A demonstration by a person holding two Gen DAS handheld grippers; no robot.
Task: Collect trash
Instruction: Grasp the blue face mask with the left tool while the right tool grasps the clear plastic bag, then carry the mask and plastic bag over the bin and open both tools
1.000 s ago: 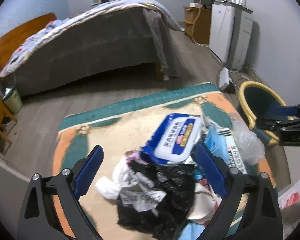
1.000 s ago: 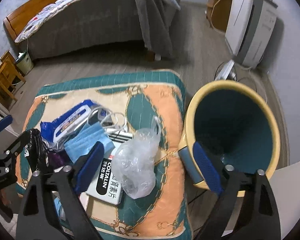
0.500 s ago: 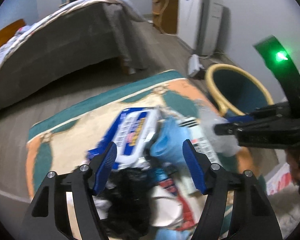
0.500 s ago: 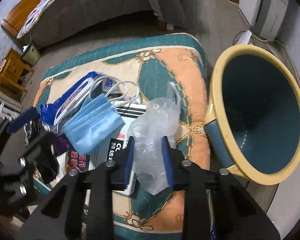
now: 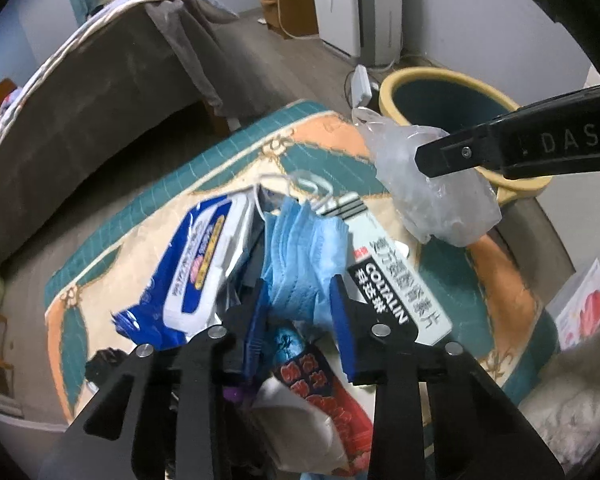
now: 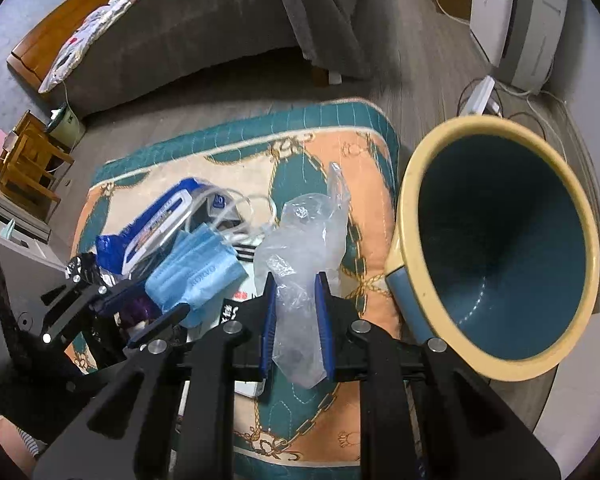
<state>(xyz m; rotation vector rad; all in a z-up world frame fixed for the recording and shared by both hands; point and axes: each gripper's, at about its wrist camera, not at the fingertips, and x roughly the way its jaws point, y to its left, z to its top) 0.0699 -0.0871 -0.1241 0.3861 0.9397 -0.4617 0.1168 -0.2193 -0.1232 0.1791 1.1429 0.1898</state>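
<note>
My right gripper [image 6: 296, 320] clamps the bag [image 6: 304, 248] for binning; my left gripper [image 5: 300, 312], jaws just closing, pinches the mask [image 5: 304, 256].

- One clear plastic bag [image 6: 300, 264]
- One blue face mask [image 5: 300, 264]
- One pack of wet wipes [image 5: 204, 264]
- One white medicine box [image 5: 396, 292]
- One red snack wrapper [image 5: 324, 392]
- One bin [image 6: 500, 240]
- One patterned mat [image 6: 364, 168]
- One bed [image 6: 180, 32]
- Two grippers
</note>
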